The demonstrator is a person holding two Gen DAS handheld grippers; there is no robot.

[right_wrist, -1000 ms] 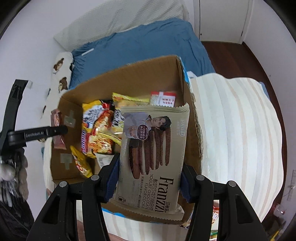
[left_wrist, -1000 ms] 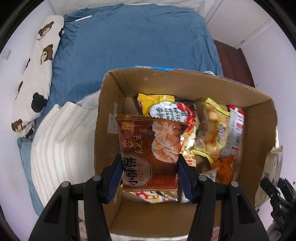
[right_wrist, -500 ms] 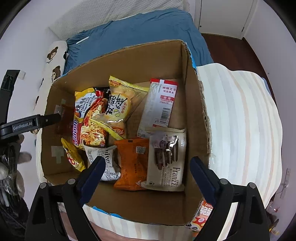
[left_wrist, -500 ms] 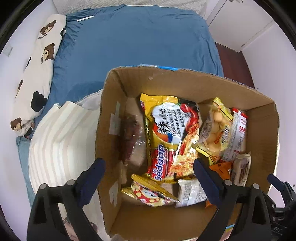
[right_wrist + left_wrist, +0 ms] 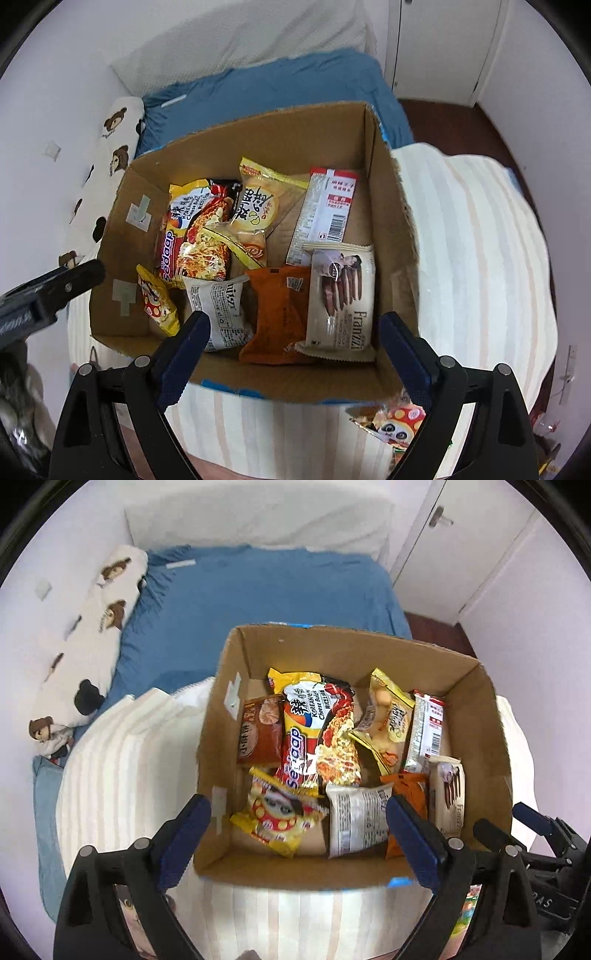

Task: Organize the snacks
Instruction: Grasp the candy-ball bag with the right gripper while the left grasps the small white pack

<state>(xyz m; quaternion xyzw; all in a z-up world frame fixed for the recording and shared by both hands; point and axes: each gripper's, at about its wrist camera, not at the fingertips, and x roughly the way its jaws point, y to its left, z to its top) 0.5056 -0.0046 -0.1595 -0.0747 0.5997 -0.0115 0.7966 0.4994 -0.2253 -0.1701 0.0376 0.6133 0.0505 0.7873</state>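
An open cardboard box [image 5: 476,709] [image 5: 391,206] on a striped blanket holds several snack packets. The brown pastry packet [image 5: 260,731] lies at its left, beside a Sedaap noodle pack [image 5: 314,731] [image 5: 192,236]. The Franzzi cookie packet [image 5: 341,295] [image 5: 448,794] lies at its right, beside an orange packet [image 5: 280,314]. My left gripper [image 5: 301,836] is open and empty above the box's near edge. My right gripper [image 5: 293,349] is open and empty above the near edge too.
The box sits on a cream striped blanket [image 5: 480,258] [image 5: 122,760] over a blue bed [image 5: 258,602]. A bear-print pillow [image 5: 92,627] lies along the left wall. More snack packets [image 5: 395,421] lie on the blanket near the box's front right corner.
Both grippers opened and let go: the brown pastry packet dropped into the box's left side, the Franzzi cookie packet into its right. Both grippers then pulled back and up.
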